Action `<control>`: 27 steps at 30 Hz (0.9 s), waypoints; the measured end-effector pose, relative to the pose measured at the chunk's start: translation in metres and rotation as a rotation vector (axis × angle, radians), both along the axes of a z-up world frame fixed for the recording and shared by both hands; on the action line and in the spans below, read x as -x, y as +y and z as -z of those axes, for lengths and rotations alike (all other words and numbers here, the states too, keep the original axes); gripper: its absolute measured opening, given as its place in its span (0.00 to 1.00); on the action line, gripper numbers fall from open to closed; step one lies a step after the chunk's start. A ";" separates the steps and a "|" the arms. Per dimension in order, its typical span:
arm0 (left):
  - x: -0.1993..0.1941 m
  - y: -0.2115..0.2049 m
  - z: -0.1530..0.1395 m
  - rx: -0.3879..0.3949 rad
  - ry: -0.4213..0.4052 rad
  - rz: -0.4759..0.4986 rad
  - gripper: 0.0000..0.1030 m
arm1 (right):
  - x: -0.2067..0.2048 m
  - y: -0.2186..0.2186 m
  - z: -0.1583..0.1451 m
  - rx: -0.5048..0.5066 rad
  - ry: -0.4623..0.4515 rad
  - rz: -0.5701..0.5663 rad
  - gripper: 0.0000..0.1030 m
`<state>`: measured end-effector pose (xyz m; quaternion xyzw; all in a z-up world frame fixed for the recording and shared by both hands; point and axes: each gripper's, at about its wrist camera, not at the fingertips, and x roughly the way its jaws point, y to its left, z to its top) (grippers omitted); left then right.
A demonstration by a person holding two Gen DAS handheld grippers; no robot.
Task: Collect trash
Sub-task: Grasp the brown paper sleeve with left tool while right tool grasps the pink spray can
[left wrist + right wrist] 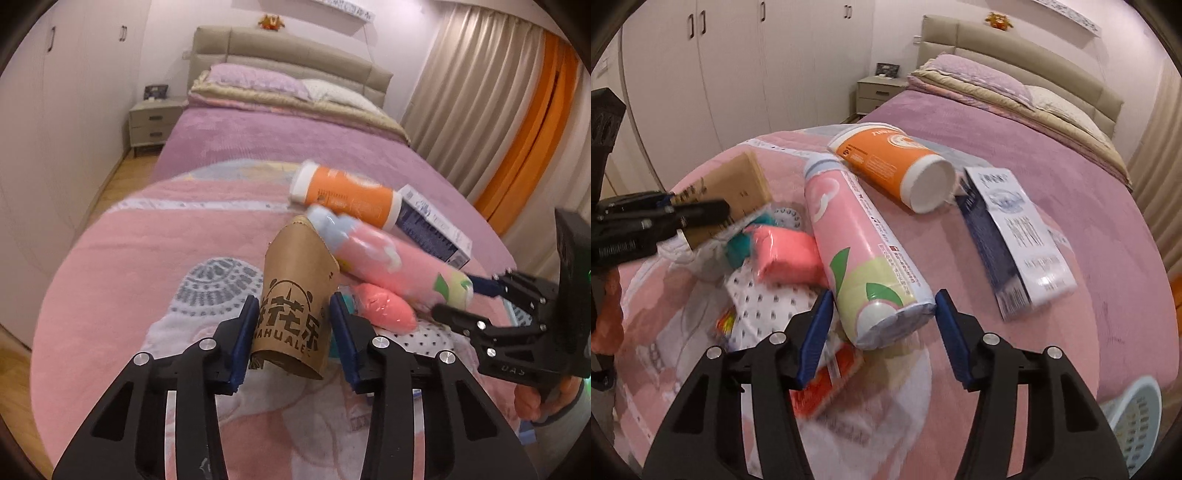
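A crushed brown paper cup with dark print stands tilted between the blue pads of my left gripper, which is shut on it. In the right wrist view the cup and the left gripper show at the left edge. My right gripper is shut on the near end of a pink and green tube that lies on the pink blanket. The left wrist view shows the same tube with the right gripper at its far end.
An orange canister and a blue-and-white box lie beyond the tube. A pink packet, a teal scrap and a red wrapper lie beside it. A perforated basket sits low right, off the bed. A nightstand stands beside the bed.
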<state>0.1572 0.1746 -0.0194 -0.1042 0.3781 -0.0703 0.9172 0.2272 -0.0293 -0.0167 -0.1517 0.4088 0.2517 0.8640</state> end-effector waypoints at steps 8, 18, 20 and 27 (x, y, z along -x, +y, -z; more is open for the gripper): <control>0.030 0.001 -0.018 0.036 -0.054 0.018 0.37 | 0.052 -0.041 -0.005 0.052 0.023 0.136 0.52; 0.043 -0.026 -0.013 0.034 -0.039 0.074 0.37 | 0.107 -0.089 0.007 -0.061 0.136 0.254 0.52; 0.045 -0.032 -0.011 0.030 -0.035 0.087 0.37 | 0.116 -0.090 0.009 -0.110 0.171 0.236 0.52; 0.053 -0.046 -0.007 0.036 -0.024 0.112 0.37 | 0.118 -0.078 -0.002 -0.170 0.174 0.186 0.62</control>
